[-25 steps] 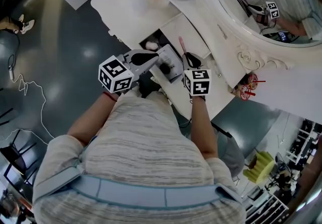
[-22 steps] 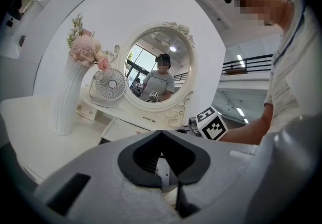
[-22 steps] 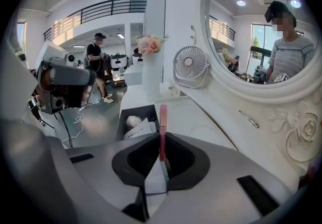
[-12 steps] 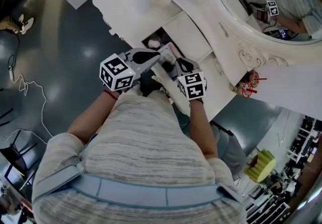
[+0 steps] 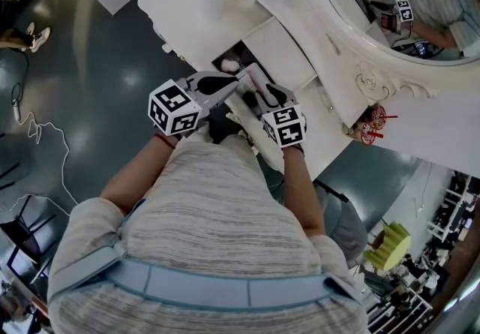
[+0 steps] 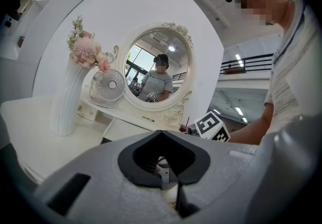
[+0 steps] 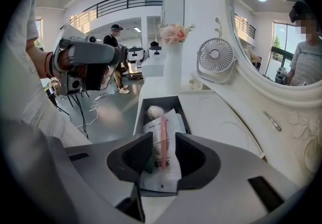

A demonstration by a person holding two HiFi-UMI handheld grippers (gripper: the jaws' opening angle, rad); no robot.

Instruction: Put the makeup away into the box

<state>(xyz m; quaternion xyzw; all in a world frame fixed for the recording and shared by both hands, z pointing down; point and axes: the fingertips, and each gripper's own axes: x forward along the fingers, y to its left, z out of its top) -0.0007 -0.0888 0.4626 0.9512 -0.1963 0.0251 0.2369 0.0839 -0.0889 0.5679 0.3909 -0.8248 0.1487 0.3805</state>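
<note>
Currently the white makeup packet (image 7: 166, 166), bearing a pink stick, is clamped between the jaws of the right gripper (image 7: 163, 140). The dark box (image 7: 142, 102) is seen just beyond at 12 o'clock, with a pale round item (image 7: 155, 112) inside. At 10 o'clock, the left gripper (image 6: 161, 134) is held with its jaws together.

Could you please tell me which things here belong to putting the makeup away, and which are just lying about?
For the job:
- packet, held in the right gripper
- box, open
- puff, already in the box

Just lying about:
- fan
- vase of flowers
- mirror
</note>
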